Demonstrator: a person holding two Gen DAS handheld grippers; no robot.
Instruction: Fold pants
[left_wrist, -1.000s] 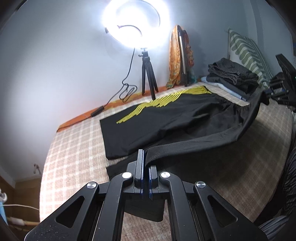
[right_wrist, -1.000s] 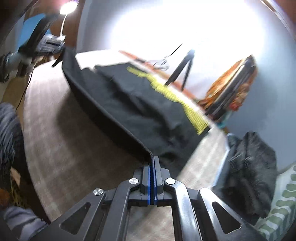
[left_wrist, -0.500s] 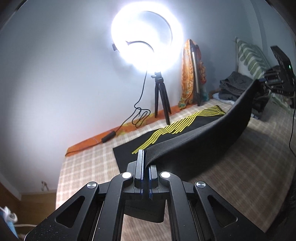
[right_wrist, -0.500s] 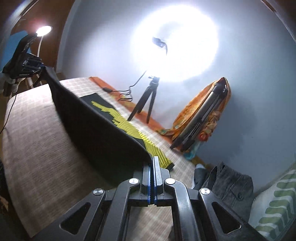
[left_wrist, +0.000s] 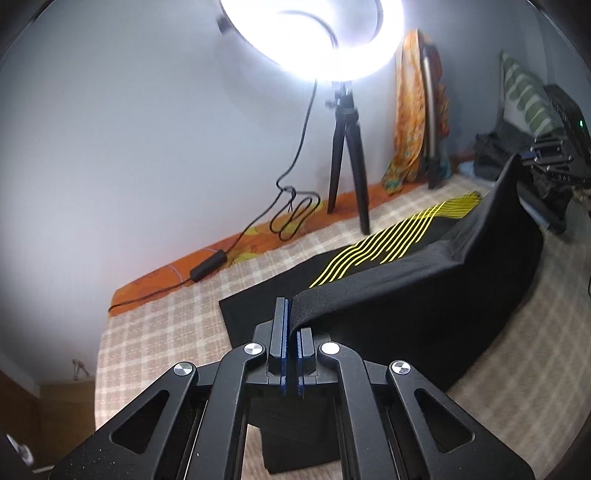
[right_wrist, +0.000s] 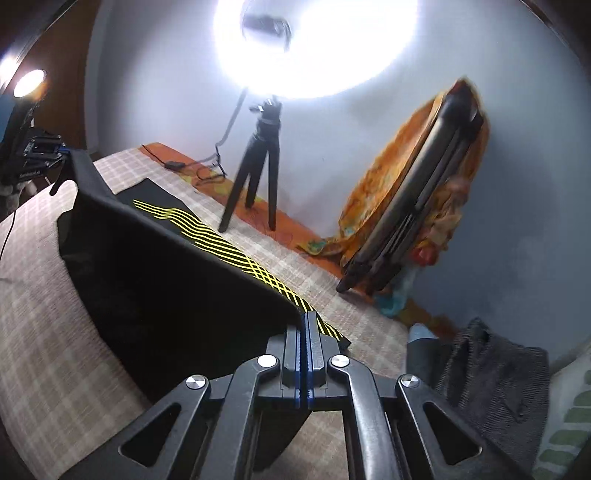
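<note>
holding the black pants (left_wrist: 424, 295) by one edge, the left gripper (left_wrist: 291, 332) has its fingers pressed together on the cloth. the right gripper (right_wrist: 304, 332) is clamped on the same edge at the other end. this edge hangs lifted between them, while the part with yellow stripes (right_wrist: 221, 247) lies flat on the checked bed cover (right_wrist: 37, 314), near the tripod (left_wrist: 347, 155).

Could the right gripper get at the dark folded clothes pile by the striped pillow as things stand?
Probably not yet. The right gripper is shut on the black pants, stretched across to the left gripper. The dark grey folded clothes pile lies close, unobstructed, but needs a free gripper.
</note>
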